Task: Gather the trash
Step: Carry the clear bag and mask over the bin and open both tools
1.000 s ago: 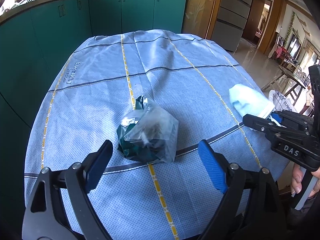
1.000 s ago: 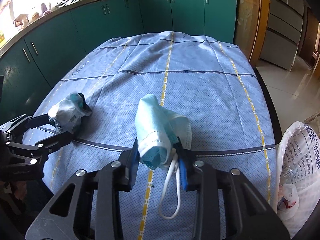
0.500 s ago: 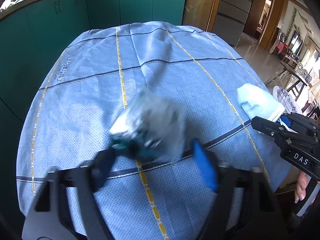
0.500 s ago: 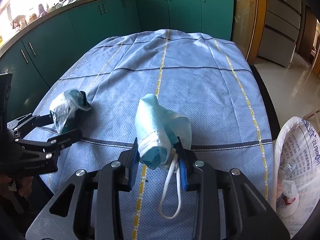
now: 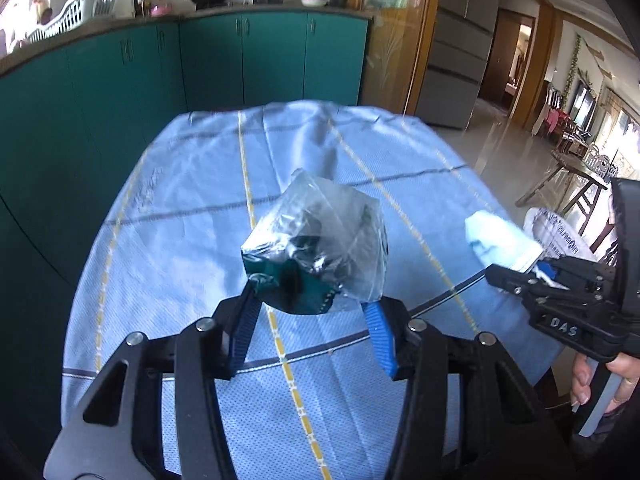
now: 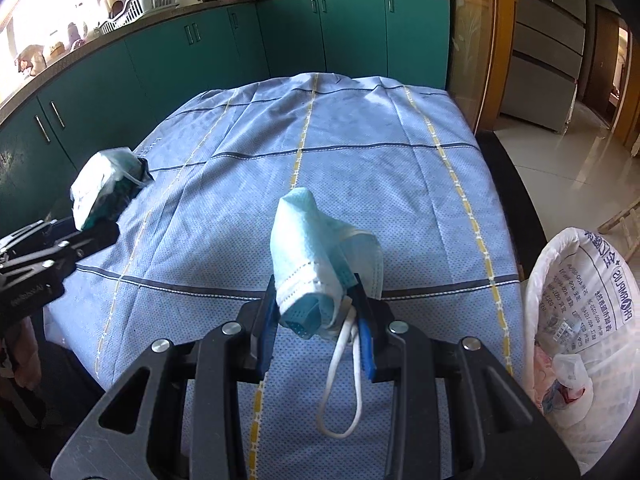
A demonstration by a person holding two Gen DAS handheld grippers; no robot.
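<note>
A crumpled clear plastic bag with a dark green wrapper inside (image 5: 314, 248) is lifted off the blue tablecloth (image 5: 192, 240). My left gripper (image 5: 310, 299) has it between its blue pads, and the jaws are still closing on it. In the right wrist view the same bag (image 6: 106, 188) shows at the far left above the left gripper (image 6: 86, 236). My right gripper (image 6: 315, 286) is shut on a light blue face mask (image 6: 316, 256), whose white ear loops hang down. From the left wrist view, the mask (image 5: 496, 236) and right gripper (image 5: 516, 276) are at the right edge.
A white printed trash bag (image 6: 592, 280) stands open just off the table's right edge, with rubbish inside. Green kitchen cabinets (image 6: 240, 48) run behind and to the left of the table. A person's hand (image 5: 600, 384) holds the right gripper's handle.
The left gripper's jaws have come together on the plastic bag and raised it off the cloth. The right gripper has kept its hold on the mask and has barely moved.
</note>
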